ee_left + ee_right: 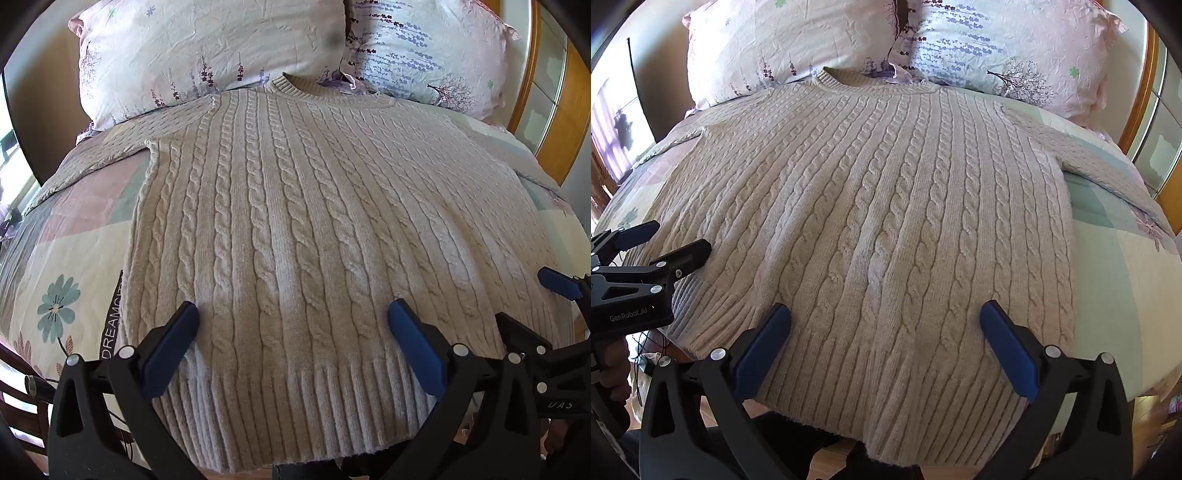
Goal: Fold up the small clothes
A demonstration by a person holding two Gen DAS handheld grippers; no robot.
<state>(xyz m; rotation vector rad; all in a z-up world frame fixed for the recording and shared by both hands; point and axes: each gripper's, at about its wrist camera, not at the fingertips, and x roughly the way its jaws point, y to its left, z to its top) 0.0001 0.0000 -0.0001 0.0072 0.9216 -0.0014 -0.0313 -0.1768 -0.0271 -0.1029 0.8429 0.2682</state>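
Note:
A beige cable-knit sweater lies flat, face up, on the bed, collar toward the pillows, ribbed hem toward me. It also shows in the right wrist view. Its sleeves spread out to both sides. My left gripper is open and empty, hovering over the hem's left part. My right gripper is open and empty over the hem's right part. The right gripper also shows at the right edge of the left wrist view, and the left gripper at the left edge of the right wrist view.
Two floral pillows lie at the head of the bed. A patchwork quilt covers the bed. A wooden headboard frame stands at the right. The bed's near edge is just below the hem.

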